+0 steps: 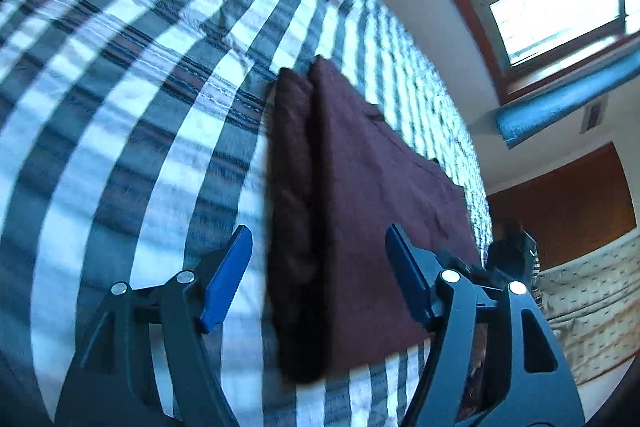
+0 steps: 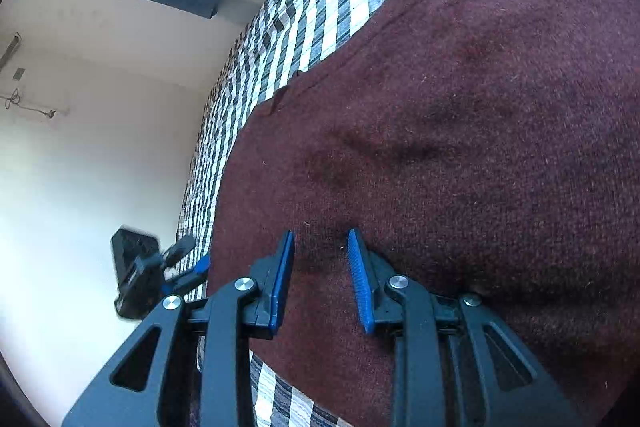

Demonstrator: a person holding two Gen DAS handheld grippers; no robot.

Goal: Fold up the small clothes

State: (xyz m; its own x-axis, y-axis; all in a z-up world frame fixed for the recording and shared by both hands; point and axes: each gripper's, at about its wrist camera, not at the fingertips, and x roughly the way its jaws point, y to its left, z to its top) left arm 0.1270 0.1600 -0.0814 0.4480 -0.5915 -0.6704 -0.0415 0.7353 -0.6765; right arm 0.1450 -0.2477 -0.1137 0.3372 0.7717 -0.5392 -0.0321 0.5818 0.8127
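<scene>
On the striped bed (image 1: 120, 131), a maroon garment (image 1: 360, 187) lies partly folded; the left hand-held gripper (image 1: 319, 247) hovers wide while the right hand-held gripper (image 2: 321, 245), narrowed, presses the cloth, apparently preparing another fold.

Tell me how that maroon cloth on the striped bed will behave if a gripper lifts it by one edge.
Probably floppy: the maroon cloth dents and creases near the right gripper. Likely grippy, not slippery, given its fuzzy weave. Its folded layers, seen past the open left gripper, may slide apart and unfold onto the bed.
</scene>
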